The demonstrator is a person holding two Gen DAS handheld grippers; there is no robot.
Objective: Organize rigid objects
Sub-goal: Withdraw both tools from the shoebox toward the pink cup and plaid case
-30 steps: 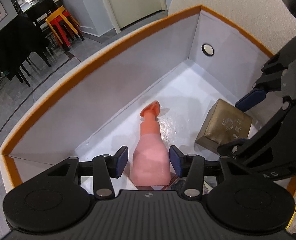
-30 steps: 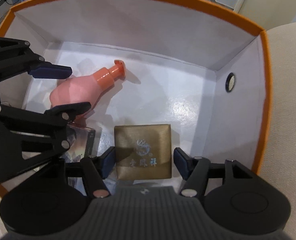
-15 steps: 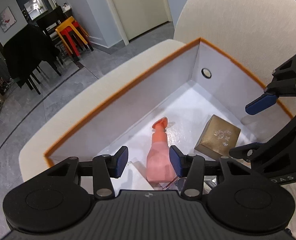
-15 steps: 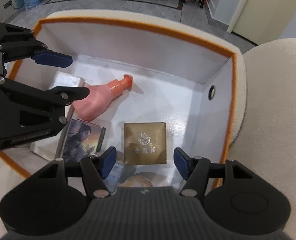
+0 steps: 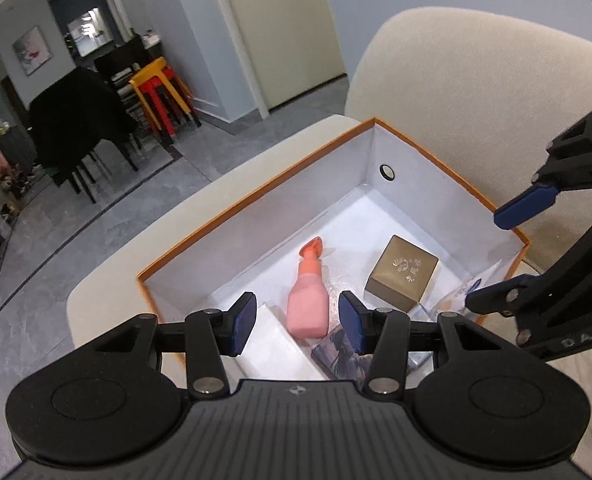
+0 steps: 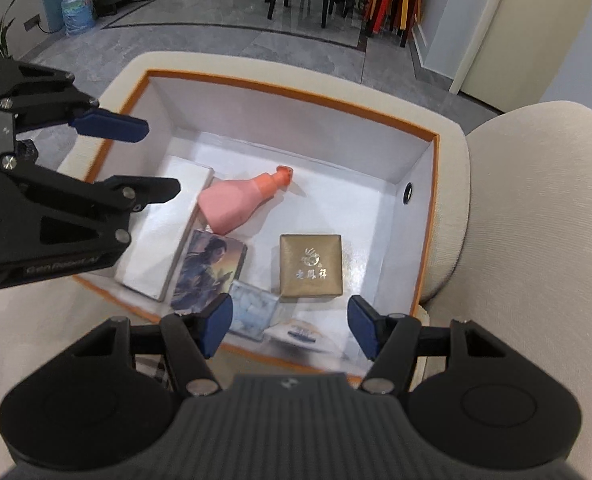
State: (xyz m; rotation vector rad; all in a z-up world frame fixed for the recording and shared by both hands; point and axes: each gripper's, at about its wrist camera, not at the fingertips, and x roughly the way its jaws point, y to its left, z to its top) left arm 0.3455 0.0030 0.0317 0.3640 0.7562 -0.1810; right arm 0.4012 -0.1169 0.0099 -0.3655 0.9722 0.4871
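Both grippers have pulled up out of the orange-rimmed box (image 6: 436, 216). Left gripper (image 5: 296, 322) and right gripper (image 6: 289, 328) part-open, empty. Pink bottle (image 6: 239, 200) and gold box (image 6: 311, 265) lie inside, apart.

Orange-rimmed open cardboard box with white inner walls (image 6: 426, 216), sitting on a cream upholstered seat; round metal grommet hole in one end wall. Contents, all on the box floor:
- pink plastic bottle with orange-pink neck and cap (image 6: 239, 200), lying on its side, base resting against the white box's edge and the picture case
- flat white rectangular box (image 6: 167, 232), lying along one side wall
- flat case printed with a painted figure (image 6: 207, 270), just beside the white box
- square gold gift box with embossed logo and characters (image 6: 311, 265), flat, lid up, apart from the bottle
- clear plastic box with white contents (image 6: 251, 312), near corner, touching the picture case
- white packet with blue print (image 6: 298, 332), partly hidden
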